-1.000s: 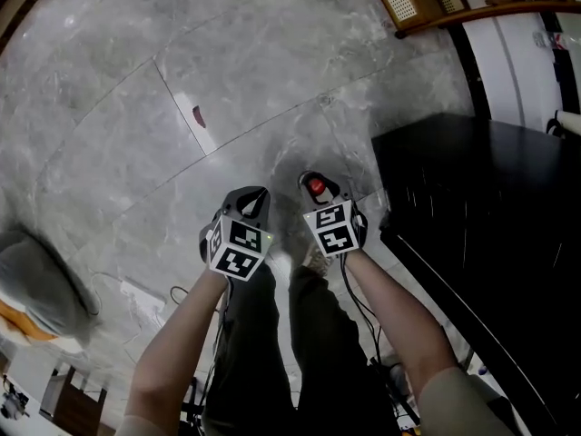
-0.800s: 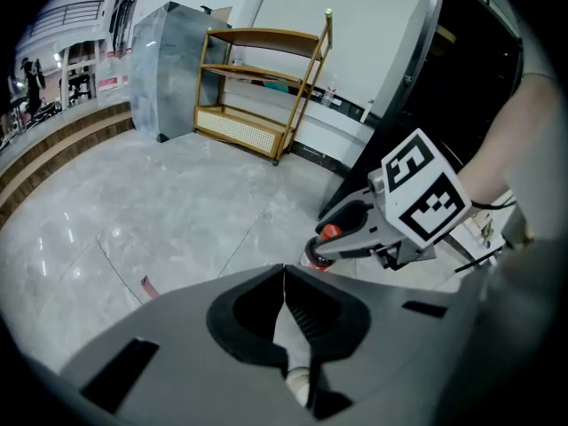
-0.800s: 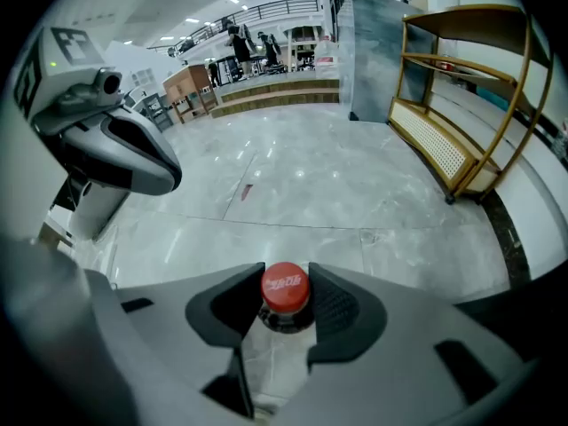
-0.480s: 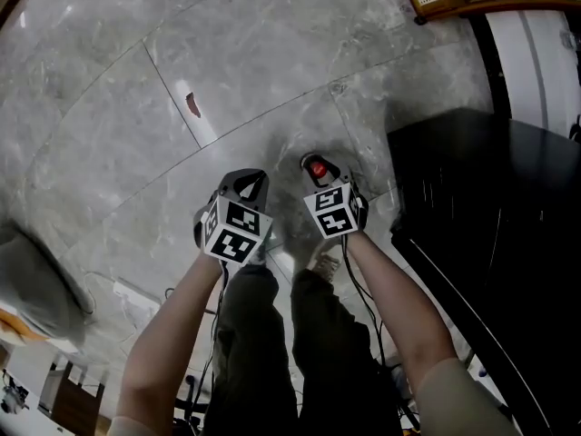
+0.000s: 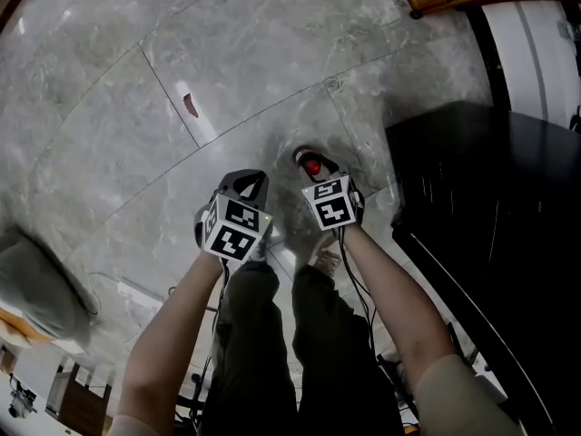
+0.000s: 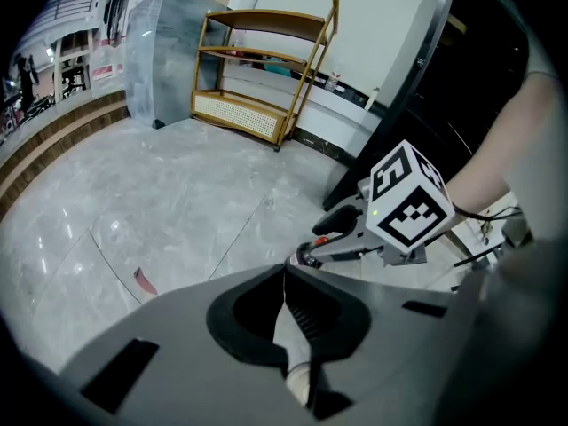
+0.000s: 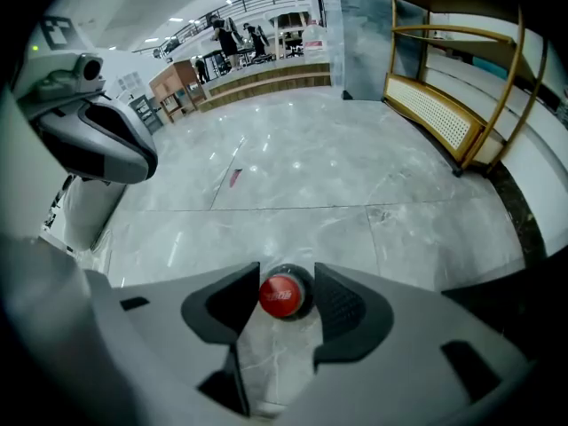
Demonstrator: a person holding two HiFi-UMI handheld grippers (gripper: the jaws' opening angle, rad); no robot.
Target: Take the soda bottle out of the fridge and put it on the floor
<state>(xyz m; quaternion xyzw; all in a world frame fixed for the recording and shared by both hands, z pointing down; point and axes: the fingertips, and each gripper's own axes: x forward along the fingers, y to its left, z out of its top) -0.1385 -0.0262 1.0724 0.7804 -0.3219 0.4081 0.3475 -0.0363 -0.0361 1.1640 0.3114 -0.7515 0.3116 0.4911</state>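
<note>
- The grey marble floor (image 5: 272, 62) fills most of the head view, and the black fridge (image 5: 490, 198) stands at its right edge.
- The left gripper (image 6: 284, 278) hangs beside the other, its jaws pressed together on nothing.
- The right gripper (image 7: 286, 280) points steeply down. Its jaws have just been opening and now stand spread, pads off the cap between them.
- The soda bottle (image 7: 281, 296) seems to stand upright on the floor near the fridge; only its red cap shows.
- Step in hand, as I judge it: the release, almost done. The next move calls for a straight lift clear — no sideways nudge to tip the bottle.
</note>
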